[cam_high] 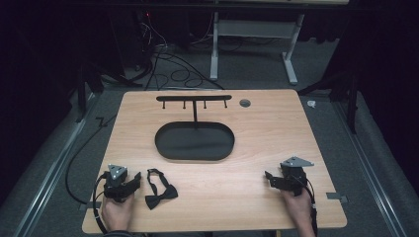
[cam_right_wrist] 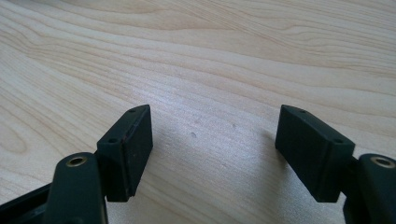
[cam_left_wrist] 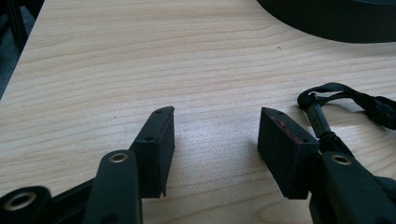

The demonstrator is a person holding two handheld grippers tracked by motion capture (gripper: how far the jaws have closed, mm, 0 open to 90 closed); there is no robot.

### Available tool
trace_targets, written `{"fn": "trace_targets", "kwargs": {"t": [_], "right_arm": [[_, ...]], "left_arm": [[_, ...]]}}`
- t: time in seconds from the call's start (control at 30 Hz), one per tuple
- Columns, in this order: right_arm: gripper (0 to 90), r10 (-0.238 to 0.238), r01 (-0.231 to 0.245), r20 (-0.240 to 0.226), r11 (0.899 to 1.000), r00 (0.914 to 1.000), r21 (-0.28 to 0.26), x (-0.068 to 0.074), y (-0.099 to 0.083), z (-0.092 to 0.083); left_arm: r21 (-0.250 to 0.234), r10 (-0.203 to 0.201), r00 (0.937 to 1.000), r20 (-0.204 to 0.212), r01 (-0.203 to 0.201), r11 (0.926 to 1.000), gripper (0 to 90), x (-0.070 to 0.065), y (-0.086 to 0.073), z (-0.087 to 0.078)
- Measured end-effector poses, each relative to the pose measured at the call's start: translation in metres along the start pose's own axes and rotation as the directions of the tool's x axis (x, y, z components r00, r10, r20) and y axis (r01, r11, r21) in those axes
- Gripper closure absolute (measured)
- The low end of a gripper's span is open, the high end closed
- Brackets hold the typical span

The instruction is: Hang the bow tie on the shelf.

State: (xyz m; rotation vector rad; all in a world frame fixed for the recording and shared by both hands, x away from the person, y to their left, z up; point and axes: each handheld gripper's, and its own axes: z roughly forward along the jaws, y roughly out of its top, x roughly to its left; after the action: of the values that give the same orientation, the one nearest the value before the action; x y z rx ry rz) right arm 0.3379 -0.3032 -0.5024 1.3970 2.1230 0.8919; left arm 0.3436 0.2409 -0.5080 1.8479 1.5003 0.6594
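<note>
A black bow tie (cam_high: 159,190) with its strap lies on the wooden table (cam_high: 257,128) near the front left. Just left of it rests my left gripper (cam_high: 129,181), held by a hand, jaws open over bare wood. In the left gripper view the strap and its clasp (cam_left_wrist: 327,105) lie right beside the right jaw, and my left gripper (cam_left_wrist: 215,133) holds nothing. At the front right a hand holds my right gripper (cam_high: 270,178), also low on the table. Its jaws stand wide apart in the right gripper view, where my right gripper (cam_right_wrist: 212,135) has only wood between them.
A black oval tray (cam_high: 194,141) sits mid-table, and its rim (cam_left_wrist: 327,25) shows at the top of the left gripper view. Behind it stands a black rack with several hooks (cam_high: 194,98). A round grommet (cam_high: 244,102) lies at the back. Cables (cam_high: 173,69) cross the floor beyond.
</note>
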Motion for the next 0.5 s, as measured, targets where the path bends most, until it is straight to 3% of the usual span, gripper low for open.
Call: {"fn": "trace_targets", "kwargs": {"t": [0.5], "right_arm": [[28.8,0.000,0.000,0.000,1.000,1.0000,0.001,0.0000,0.0000,-0.0001]], "left_arm": [[0.002,0.001,1.0000,0.003,-0.001,1.0000,43.7,-0.0022,-0.0008,-0.0008]]}}
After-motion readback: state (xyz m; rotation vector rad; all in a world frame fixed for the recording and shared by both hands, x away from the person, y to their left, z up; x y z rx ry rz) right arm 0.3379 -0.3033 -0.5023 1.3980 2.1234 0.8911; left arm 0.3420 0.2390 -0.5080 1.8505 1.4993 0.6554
